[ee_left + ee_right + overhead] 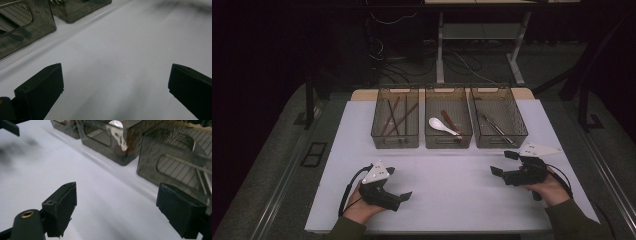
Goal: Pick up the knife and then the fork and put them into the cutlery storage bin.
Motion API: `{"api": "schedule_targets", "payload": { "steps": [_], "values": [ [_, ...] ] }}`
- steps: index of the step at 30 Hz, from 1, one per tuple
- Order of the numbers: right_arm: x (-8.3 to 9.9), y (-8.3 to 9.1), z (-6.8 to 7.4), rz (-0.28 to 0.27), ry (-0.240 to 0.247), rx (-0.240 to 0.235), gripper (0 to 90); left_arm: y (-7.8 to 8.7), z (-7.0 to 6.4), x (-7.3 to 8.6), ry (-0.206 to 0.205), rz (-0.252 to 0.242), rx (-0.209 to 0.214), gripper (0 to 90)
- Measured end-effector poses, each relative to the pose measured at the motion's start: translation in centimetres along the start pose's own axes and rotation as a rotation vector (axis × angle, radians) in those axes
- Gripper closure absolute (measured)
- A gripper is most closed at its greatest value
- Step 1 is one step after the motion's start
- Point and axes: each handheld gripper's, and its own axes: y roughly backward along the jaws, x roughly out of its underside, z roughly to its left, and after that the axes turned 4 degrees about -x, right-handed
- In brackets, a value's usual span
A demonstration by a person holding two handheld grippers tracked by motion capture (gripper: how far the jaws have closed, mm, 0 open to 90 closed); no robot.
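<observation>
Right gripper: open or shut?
Open. The right gripper has its jaws set wide apart, with bare white table between them and nothing held.

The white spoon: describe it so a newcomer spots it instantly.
Three smoky see-through bins sit in a row at the far side of the white table. In the middle one lies the white spoon, beside a brown utensil; it is the row's one white piece.

Desk legs (441, 47), floor cables (387, 60)
</observation>
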Motion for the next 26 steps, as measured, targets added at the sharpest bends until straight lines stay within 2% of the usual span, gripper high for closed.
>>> {"api": "schedule_targets", "payload": {
  "steps": [8,14,16,26],
  "values": [
    [2.1,0.8,0.9,0.007,-0.007,-0.018,16.4,0.1,0.0,0.0,0.003,-0.003,0.004,0.0],
    [3.1,1.2,1.4,-0.016,-0.021,-0.021,16.4,0.0,0.0,0.0,0.005,-0.002,0.002,0.0],
    [3.4,1.2,1.6,-0.016,-0.029,-0.025,16.4,0.0,0.0,0.0,0.006,-0.003,0.002,0.0],
    [3.8,1.0,1.9,0.009,0.001,-0.025,16.3,-0.1,0.0,0.0,0.002,0.000,0.002,0.0]
  ]
}}
